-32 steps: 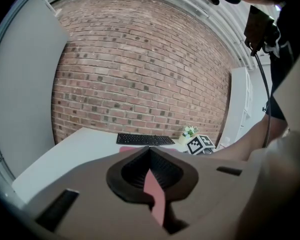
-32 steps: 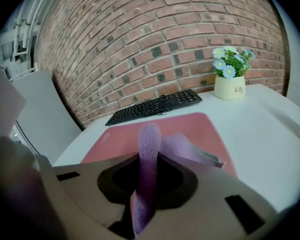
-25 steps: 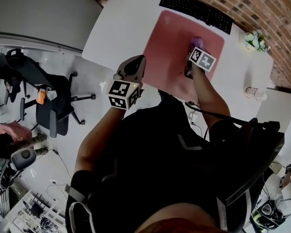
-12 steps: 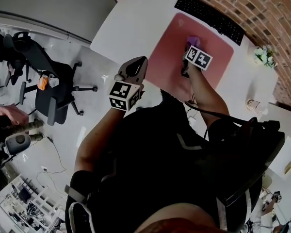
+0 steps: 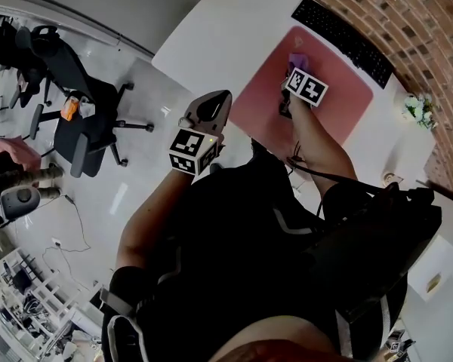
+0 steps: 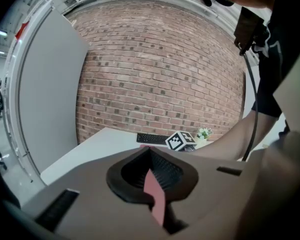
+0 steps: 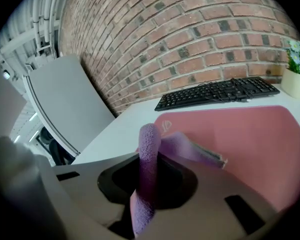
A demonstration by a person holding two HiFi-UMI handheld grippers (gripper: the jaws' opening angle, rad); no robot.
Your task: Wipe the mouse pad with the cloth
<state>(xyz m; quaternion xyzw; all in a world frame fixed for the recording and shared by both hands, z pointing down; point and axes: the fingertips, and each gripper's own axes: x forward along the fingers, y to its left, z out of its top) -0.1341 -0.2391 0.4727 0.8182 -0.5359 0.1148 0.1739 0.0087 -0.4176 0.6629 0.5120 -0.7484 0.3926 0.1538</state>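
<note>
Sliding leftward since the earlier view, the right gripper [image 7: 149, 156] had carried the cloth [image 7: 190, 150] across the mouse pad [image 7: 240, 139] until it lay near the pad's far left corner. Nearest the person, the left gripper [image 6: 151, 156] hung off the near edge of the table [image 7: 125, 129], apart from the pad, its tongs drawn to a narrow slit with nothing between them. It bore a cube of black-and-white square markers [image 5: 192, 149], as did the right gripper. Further out, the right gripper's tongs were clamped on a fold of the single purple cloth, which stood up between them. A loose flap trailed down onto the pink pad, so the cloth was touching its surface. Just beyond the cloth, a small pale emblem [image 7: 166, 125] was printed at the pad's corner, but no lettering in it could be read. Behind the pad's far edge lay one black keyboard [image 7: 220, 91], its key legends too small to make out. To the right of the keyboard stood one white pot [image 7: 294, 83] holding a small plant with pale flowers. Behind everything rose a red brick wall [image 7: 190, 29].
</note>
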